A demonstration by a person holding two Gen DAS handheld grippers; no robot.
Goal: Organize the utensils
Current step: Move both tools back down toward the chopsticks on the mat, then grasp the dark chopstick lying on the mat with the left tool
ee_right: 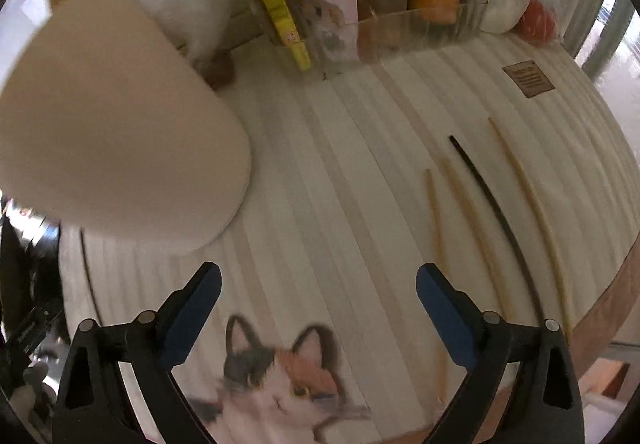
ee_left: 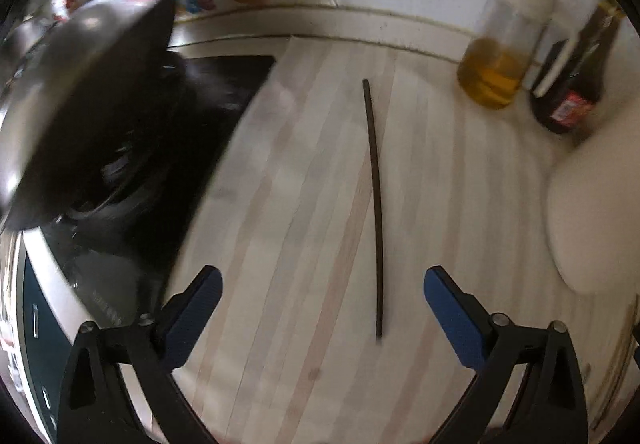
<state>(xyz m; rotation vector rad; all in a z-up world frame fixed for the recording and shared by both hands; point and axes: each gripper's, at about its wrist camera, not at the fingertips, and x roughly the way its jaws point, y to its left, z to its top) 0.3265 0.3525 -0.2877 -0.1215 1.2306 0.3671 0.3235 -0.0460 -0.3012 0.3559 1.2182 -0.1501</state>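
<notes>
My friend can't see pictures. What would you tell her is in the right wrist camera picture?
An open black gripper with blue pads hovers over a pale striped mat with a calico cat picture. To its right lie one dark chopstick and three light wooden chopsticks. A big cream-coloured container stands at left, with food packets behind.

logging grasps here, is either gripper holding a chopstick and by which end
Nothing is held. The left gripper and the right gripper are both open, above the mat.
</notes>
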